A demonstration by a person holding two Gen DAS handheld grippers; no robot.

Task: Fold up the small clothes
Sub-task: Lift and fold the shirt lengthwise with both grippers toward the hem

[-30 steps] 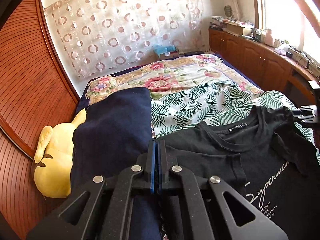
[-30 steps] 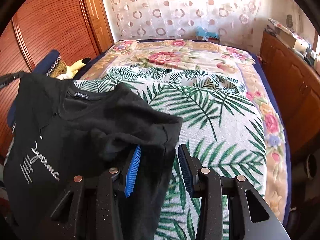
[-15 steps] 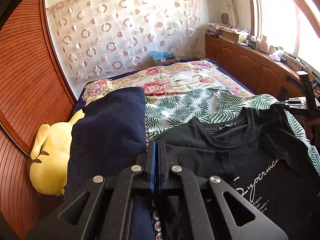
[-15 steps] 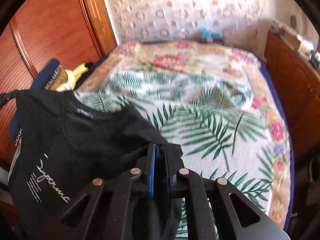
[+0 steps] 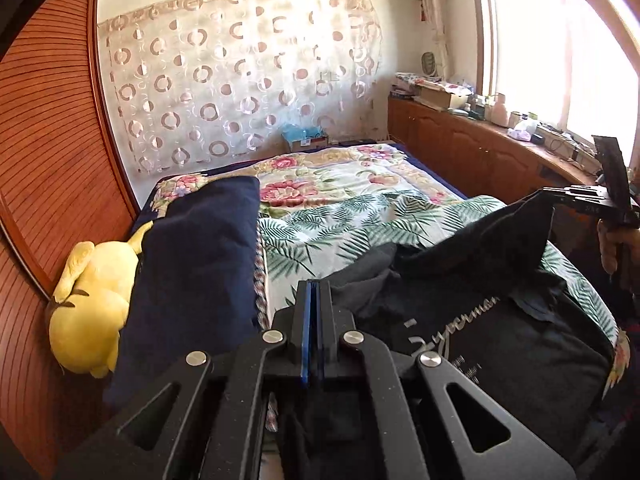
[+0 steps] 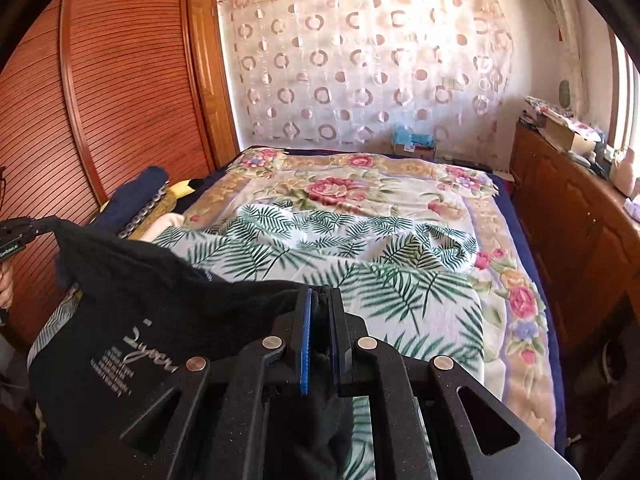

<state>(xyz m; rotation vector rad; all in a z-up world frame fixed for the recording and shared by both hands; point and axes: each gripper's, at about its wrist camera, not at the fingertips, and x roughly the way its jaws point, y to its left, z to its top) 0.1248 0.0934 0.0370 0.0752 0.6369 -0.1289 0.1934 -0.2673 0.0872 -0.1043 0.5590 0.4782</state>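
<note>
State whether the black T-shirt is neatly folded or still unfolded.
Unfolded: the black T-shirt hangs bunched between the left gripper and right gripper, both shut on it.

Sunlit bedroom: louvred wooden wardrobe (image 6: 120, 92), circle-patterned curtain (image 5: 240, 80), cluttered wooden sideboard (image 5: 460, 136).

The right tool (image 6: 319, 300) pinches a fold of the black T-shirt (image 6: 168, 304) between its blue pads. The left tool (image 6: 20, 229) grips the shirt's far corner, lifting it above the palm-leaf bedspread (image 6: 384, 264).
</note>
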